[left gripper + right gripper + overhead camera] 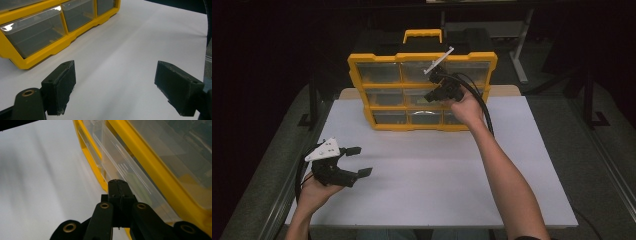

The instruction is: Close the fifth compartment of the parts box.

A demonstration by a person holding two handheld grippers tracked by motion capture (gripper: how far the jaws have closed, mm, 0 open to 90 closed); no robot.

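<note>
My right gripper [443, 89], jaws pressed together with nothing between them, noses against the front of the yellow drawer cabinet [362, 75] at the far edge of the white table [437, 190]. Its tips [117, 185] sit at a clear drawer [125, 170] (which one I cannot tell), whose front runs crosswise to the jaws, directly ahead. My left gripper [358, 161] hangs wide open and empty near the table's front left, well apart from the cabinet, so the right hand is nearer.

White table top [432, 190], grey floor [592, 150], dark room behind, metal frame leg [519, 55]
</note>
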